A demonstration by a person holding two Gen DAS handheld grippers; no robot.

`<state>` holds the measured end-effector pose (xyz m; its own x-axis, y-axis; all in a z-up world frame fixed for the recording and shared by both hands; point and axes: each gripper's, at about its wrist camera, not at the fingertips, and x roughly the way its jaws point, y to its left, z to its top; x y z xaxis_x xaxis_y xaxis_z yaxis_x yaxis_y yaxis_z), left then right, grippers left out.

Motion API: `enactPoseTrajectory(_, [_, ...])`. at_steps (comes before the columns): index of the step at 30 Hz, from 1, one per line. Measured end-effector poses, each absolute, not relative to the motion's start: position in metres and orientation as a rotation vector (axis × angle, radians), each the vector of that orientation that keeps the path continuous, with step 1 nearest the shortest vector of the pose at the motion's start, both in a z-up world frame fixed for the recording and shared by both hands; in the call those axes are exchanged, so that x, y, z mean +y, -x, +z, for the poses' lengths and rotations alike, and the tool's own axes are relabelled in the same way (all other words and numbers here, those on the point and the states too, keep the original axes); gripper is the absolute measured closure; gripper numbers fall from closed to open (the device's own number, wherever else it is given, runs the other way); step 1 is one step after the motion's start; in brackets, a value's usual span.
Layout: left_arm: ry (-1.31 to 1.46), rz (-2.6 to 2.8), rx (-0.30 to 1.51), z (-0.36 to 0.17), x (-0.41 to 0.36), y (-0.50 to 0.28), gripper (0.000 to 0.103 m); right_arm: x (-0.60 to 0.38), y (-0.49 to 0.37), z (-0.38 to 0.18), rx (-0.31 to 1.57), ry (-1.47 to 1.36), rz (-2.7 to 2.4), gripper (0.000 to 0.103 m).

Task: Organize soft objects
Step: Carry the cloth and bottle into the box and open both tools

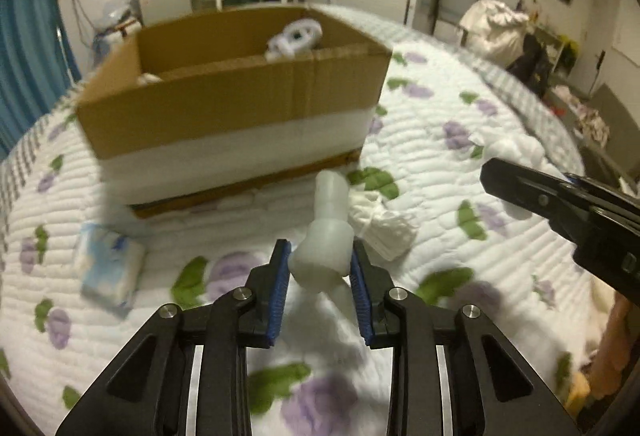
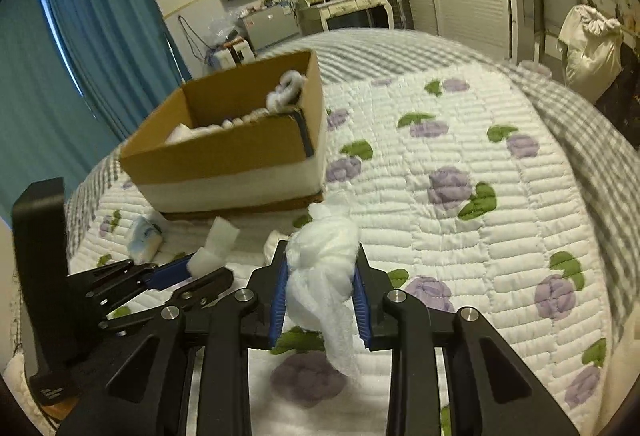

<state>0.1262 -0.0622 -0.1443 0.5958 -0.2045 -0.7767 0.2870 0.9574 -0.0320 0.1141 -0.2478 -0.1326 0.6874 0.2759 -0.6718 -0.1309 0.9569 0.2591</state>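
Note:
My left gripper (image 1: 320, 256) is shut on a white foam piece (image 1: 326, 236) with a narrow neck, held above the quilt in front of the cardboard box (image 1: 236, 92). It also shows in the right wrist view (image 2: 214, 242). My right gripper (image 2: 322, 268) is shut on a knotted white gauze cloth (image 2: 324, 268) whose tail hangs down. The box (image 2: 228, 152) holds several white soft items, among them a fluffy white toy (image 1: 296, 36). A folded white cloth (image 1: 386, 228) lies on the quilt right of the foam piece.
A blue and white tissue pack (image 1: 110, 268) lies on the quilt left of the left gripper. Another white wad (image 1: 516, 148) lies at the far right near the bed edge. The flowered quilt (image 2: 460, 204) stretches right of the box. Furniture stands beyond the bed.

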Motion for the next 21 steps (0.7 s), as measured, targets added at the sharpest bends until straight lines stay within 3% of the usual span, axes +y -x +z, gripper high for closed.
enactPoseTrajectory(12, [-0.097,-0.242,0.659,-0.033,-0.021,-0.071,0.075,-0.207,-0.07,-0.051,0.632,-0.125,0.278,0.075])
enactPoseTrajectory(21, [-0.086,-0.235,0.593,-0.002,-0.006,-0.092,0.075,-0.181,-0.086,-0.003,0.56,-0.07,0.345,0.075])
